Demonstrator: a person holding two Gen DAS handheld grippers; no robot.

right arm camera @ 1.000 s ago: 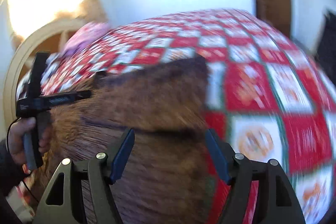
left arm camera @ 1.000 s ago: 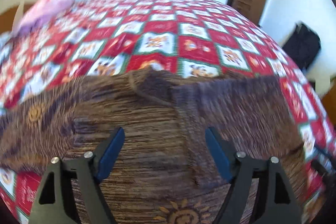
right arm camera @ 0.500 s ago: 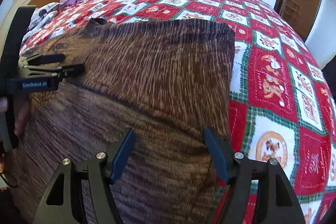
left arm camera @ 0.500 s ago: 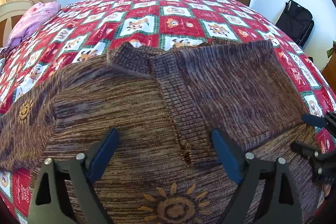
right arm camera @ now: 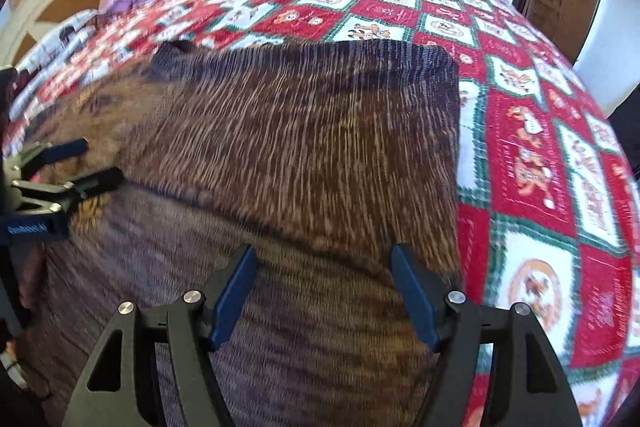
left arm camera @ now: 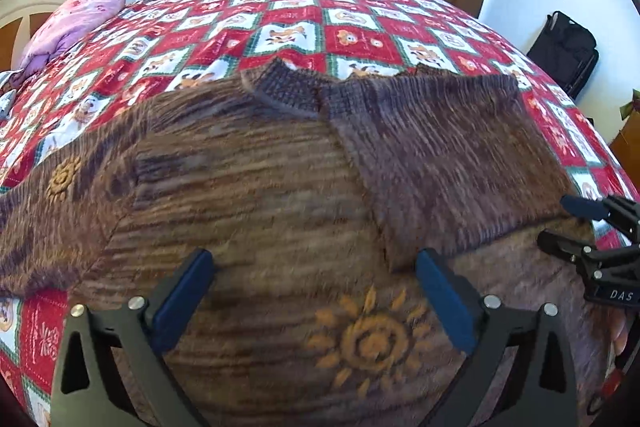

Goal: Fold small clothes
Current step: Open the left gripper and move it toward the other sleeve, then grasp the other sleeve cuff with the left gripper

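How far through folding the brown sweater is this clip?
Early. Done: the sweater lies spread on the quilt, its right-hand side already folded over the body. In hand: nothing; left claw and right claw hover open. Left: the other sleeve, then the lengthwise fold.

Left hand-held gripper (left arm camera: 312, 291) and right hand-held gripper (right arm camera: 324, 291): black frames, blue finger pads (left arm camera: 182, 301), silver screws, white lettering.
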